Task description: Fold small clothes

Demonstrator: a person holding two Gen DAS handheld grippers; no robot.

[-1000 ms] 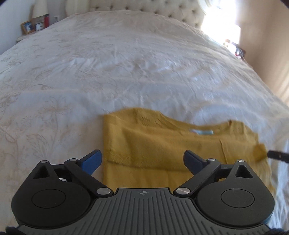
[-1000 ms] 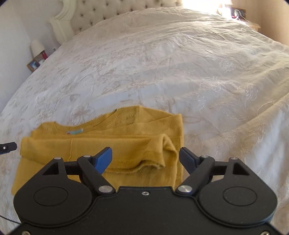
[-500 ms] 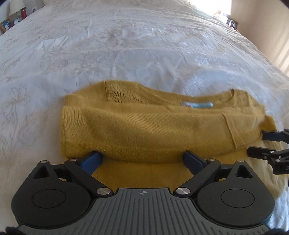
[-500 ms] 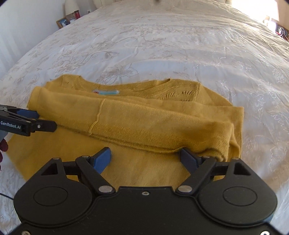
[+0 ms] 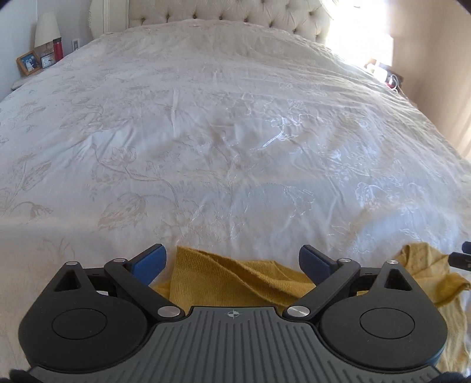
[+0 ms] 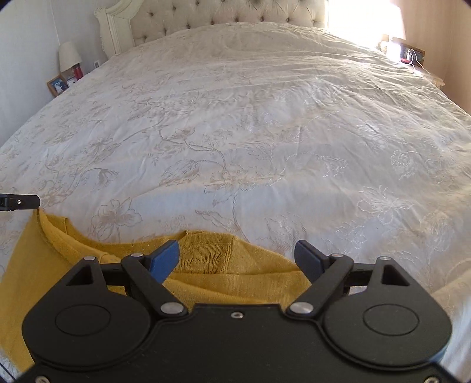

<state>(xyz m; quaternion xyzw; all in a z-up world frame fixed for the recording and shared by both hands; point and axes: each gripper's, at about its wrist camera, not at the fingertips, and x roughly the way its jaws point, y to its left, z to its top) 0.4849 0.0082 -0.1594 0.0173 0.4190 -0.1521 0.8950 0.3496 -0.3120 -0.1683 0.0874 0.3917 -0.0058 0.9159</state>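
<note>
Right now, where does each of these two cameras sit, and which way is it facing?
Left wrist: on the left tool, aimed along its open fingers over the yellow top up the bed toward the headboard.
Right wrist: on the right tool, facing likewise, fingers open.
Shared: top, bed, headboard; each view catches the other tool's tip at its edge.

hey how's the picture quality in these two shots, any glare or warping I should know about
Left wrist view: window glare blows out the top right, washing over the headboard; fisheye bulges the bed; sharp, no motion blur. Right wrist view: same blown-out glare top right, a soft shadow band above the sweater, dark corners from the lens.
</note>
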